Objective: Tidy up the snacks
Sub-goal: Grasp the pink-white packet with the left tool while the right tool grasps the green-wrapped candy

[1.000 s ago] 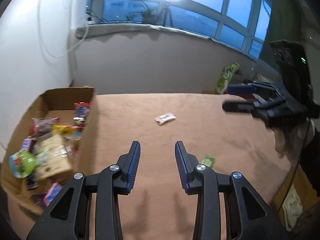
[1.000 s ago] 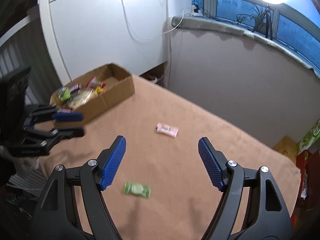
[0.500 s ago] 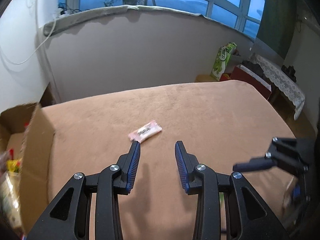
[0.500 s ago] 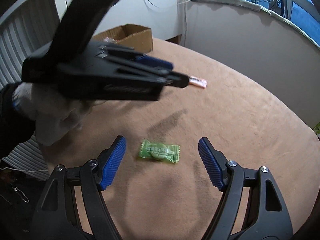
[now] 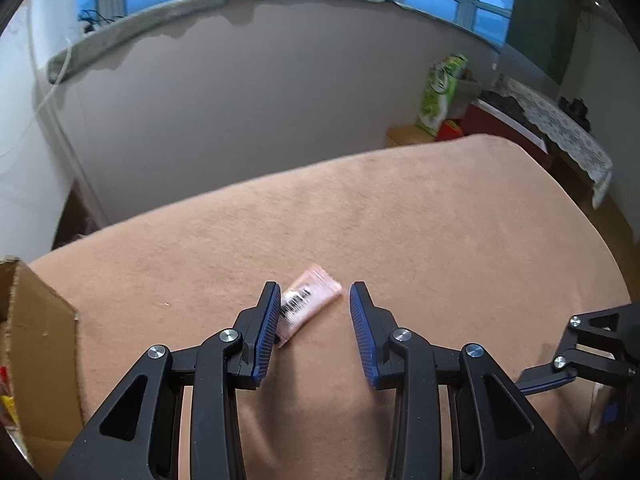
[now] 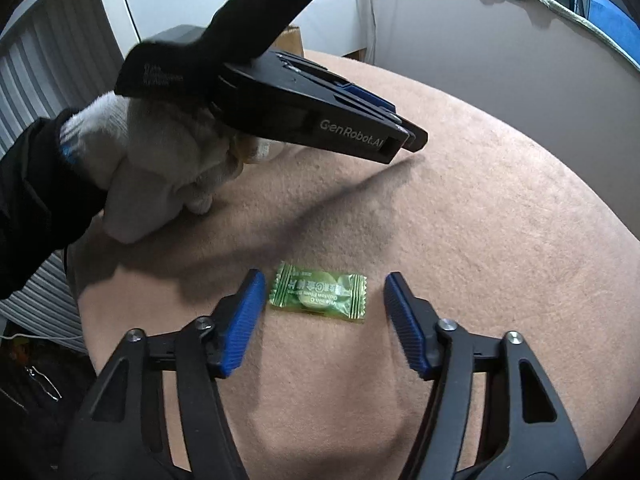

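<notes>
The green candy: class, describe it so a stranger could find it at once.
On the tan blanket, look between the right gripper fingers. The green candy lies flat there, untouched. Its shiny green crimped wrapper sets it apart from the pink barcoded packet.

Right tongs [image 6: 324, 308] narrower; nearer candy [image 6: 319, 297]
</notes>
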Demonstrator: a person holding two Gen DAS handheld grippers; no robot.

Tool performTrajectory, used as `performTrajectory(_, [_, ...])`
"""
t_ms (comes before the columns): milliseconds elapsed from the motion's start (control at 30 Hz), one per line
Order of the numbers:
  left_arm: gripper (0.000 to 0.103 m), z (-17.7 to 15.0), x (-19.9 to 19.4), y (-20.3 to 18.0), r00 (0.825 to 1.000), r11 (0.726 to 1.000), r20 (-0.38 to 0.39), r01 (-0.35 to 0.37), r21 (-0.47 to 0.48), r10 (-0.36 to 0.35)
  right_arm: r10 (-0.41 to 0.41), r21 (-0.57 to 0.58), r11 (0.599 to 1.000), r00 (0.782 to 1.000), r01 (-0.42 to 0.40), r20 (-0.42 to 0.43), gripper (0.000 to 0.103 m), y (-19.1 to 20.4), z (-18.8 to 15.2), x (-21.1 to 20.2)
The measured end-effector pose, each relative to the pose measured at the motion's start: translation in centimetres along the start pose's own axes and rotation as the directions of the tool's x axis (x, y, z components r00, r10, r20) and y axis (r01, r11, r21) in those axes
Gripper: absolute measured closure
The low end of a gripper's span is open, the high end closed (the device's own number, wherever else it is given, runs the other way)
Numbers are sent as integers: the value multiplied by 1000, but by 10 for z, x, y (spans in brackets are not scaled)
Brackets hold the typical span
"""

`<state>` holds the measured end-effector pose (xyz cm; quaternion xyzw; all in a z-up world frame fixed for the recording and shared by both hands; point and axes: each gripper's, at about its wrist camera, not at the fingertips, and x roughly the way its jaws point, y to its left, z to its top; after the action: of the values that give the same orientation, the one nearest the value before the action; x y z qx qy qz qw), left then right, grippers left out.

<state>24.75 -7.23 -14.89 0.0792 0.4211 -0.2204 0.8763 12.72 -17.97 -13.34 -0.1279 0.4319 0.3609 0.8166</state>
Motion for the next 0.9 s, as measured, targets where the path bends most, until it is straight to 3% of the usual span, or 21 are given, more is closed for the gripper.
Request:
performTrajectory(300, [69,-6,-2,-6,1000,1000,-22,10,29,-9,-15,-20,1000,1000,15,-12,58,3,2,-1])
performTrajectory(433, [75,-6,-1,-10,1000,999,-26,-2,51,3,-15,-6,1000,1000,15,-11,67,-1,2,-3])
performTrajectory(567, [75,1,-1,-13,999,995,-5,-41,87,41,-12,-8,1000,1000,12,-14,68,-3,-2,-3])
performTrajectory(800, [69,3,10,-13,999,994,-39,-1,109,5,-14,-13,1000,1000,14,-15,71,-3,-5,0])
performTrajectory(867, [78,3,9,-9,999,997,-36,2,74,1,-15,-4,1000,1000,15,-13,73,-5,-5,-1])
performTrajectory(900, [87,1,8,-8,999,998,-32,-1,69,4,-18,3,1000,1000,18,-9,76,-6,-4,-5])
